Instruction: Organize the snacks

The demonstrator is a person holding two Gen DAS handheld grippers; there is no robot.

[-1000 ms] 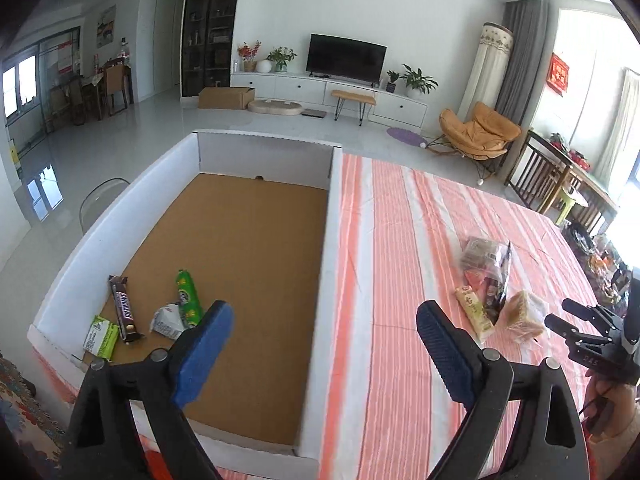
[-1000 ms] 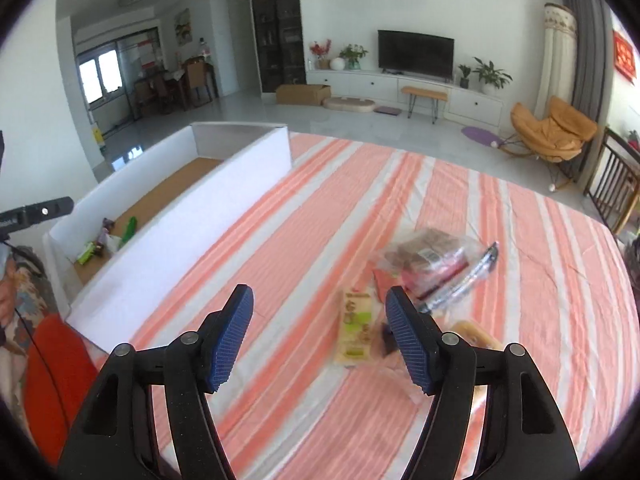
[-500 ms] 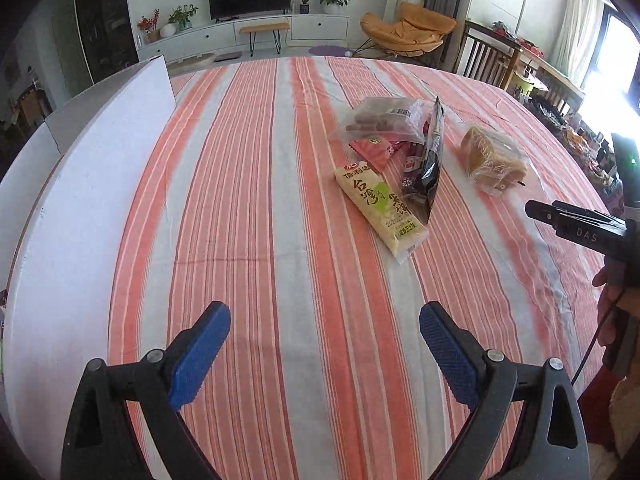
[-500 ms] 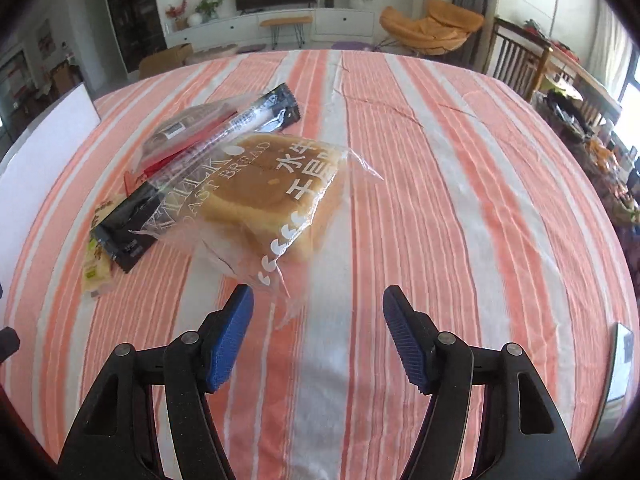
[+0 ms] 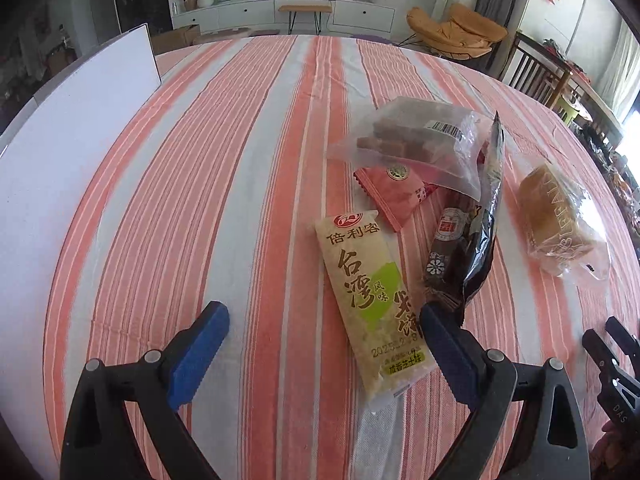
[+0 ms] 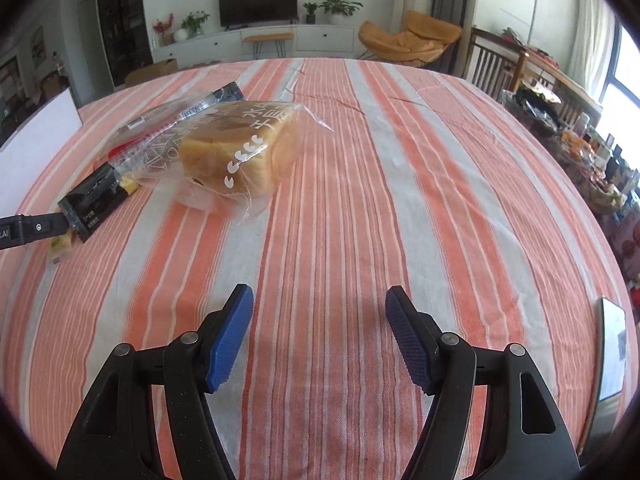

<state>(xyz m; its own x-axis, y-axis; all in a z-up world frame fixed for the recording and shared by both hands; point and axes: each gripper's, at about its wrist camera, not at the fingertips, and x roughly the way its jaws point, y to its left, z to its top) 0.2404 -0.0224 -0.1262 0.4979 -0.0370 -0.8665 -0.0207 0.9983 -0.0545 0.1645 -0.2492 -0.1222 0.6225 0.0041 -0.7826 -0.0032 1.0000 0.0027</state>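
1. Progress: five snacks lie unsorted on the surface (image 5: 240,160). The box wall (image 5: 72,152) shows at left; its inside is out of sight, so what is already stowed cannot be told.
2. Snacks: rice cracker pack (image 5: 370,304) nearest; pink packet (image 5: 390,192) under the clear wafer bag (image 5: 416,140); dark wrapper (image 5: 472,236) beside them; bagged bread loaf (image 6: 236,156) a little apart.
3. Left hand-held gripper (image 5: 324,348): jaws apart, empty, over the cracker pack's near end. Likely the next pick.
4. Right hand-held gripper (image 6: 320,336): jaws apart, nothing between, short of the loaf.
5. Surface: orange-striped cloth, lightly creased.
6. Room: television (image 6: 258,2), orange chair (image 6: 408,38), plants.
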